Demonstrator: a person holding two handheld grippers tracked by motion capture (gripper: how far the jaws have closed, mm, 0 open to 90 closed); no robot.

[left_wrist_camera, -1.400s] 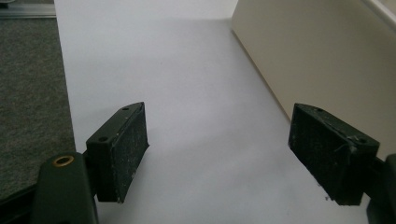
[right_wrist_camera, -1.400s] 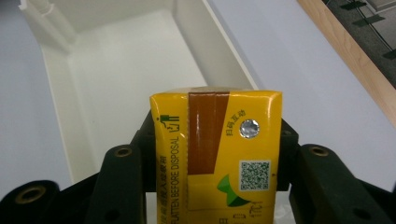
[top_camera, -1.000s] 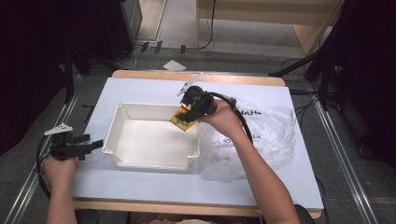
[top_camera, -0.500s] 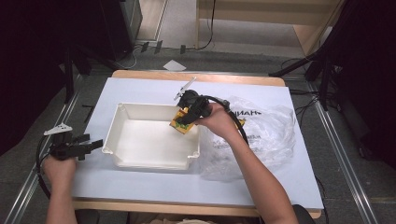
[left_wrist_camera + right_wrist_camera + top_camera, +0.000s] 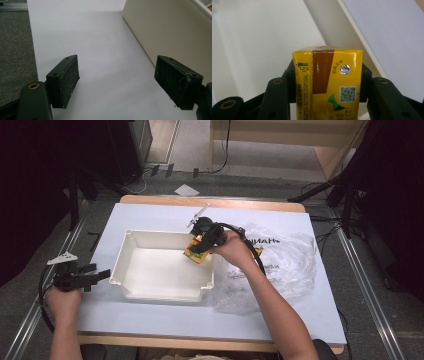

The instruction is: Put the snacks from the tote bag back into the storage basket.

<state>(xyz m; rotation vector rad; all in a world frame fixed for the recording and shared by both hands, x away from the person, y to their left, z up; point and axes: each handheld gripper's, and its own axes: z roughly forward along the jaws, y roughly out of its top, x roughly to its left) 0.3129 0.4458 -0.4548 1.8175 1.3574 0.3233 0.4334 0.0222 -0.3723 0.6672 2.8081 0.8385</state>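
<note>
Nearest me, my left gripper (image 5: pixel 102 274) rests at the near left edge of the surface (image 5: pixel 150 215), just beside the white tray's (image 5: pixel 122 265) outer wall. Its jaws stand wide apart with nothing between them.

Further in, my right gripper (image 5: pixel 196 251) grips a yellow drink carton (image 5: pixel 196 254), jaws pressed on its two opposite flat sides. I have it at the tray's far right corner, over the rim and tilted toward the inside.

I judge the carton light, fairly stiff at its folded edges, yielding on its broad faces and glossy, so slippery. The flat sides near the middle are the sound place to hold; too hard a squeeze could buckle it.

Beyond my right hand lies a crumpled clear plastic bag (image 5: pixel 290 265).
</note>
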